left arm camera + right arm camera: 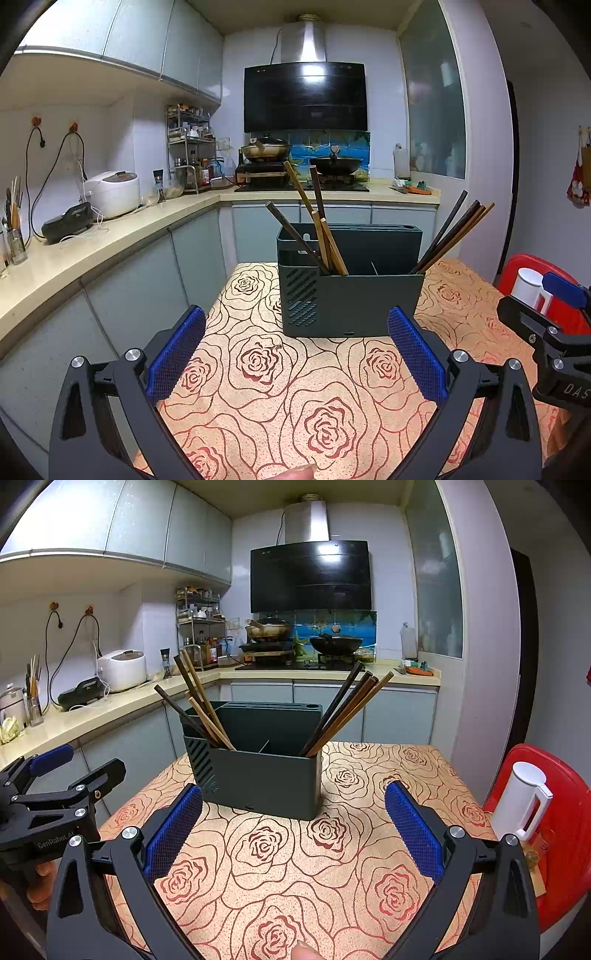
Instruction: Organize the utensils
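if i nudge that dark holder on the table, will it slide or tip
The dark rectangular plastic utensil holder probably slides rather than tips: it is wide, with a flat base on the rose-patterned tablecloth. It looks light, being mostly empty. The leaning wooden chopsticks stand loose and would likely rattle or shift.

L gripper: jaws spread wide, nothing between the blue pads, held level and pointing fwd, a fingertip showing at the near edge. R gripper: same pose, jaws wide apart and empty, a fingertip at the near edge. The two sit side by side, L one gripped by a hand from below.
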A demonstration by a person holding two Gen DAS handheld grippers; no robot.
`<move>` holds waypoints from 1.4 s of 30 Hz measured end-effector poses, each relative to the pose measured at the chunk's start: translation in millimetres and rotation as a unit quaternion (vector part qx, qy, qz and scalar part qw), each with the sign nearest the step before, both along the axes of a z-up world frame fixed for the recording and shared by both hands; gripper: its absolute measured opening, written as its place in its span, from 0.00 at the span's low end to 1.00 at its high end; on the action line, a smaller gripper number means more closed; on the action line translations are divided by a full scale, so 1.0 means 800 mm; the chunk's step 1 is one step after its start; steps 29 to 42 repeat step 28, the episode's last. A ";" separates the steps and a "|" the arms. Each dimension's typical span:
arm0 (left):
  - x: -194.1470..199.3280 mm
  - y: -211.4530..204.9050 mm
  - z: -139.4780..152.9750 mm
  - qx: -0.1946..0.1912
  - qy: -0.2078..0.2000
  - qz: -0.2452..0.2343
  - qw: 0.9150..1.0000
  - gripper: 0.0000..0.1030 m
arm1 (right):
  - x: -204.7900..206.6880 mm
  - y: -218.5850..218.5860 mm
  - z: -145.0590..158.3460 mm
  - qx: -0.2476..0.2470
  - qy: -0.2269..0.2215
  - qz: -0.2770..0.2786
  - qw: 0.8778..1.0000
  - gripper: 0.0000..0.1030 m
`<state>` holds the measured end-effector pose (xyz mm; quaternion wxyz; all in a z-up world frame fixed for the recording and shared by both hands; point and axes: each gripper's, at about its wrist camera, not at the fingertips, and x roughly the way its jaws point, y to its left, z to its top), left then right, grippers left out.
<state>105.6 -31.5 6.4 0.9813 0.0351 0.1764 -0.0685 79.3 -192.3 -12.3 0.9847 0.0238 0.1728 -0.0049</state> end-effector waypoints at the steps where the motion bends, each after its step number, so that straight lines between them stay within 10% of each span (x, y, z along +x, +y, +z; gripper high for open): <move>1: 0.000 0.000 0.000 0.001 0.000 0.000 1.000 0.93 | -0.001 0.000 0.000 0.000 0.000 0.000 1.000 0.93; 42: 0.009 0.008 0.001 -0.010 0.015 0.018 1.000 0.93 | 0.002 -0.003 -0.007 0.002 0.009 0.000 1.000 0.93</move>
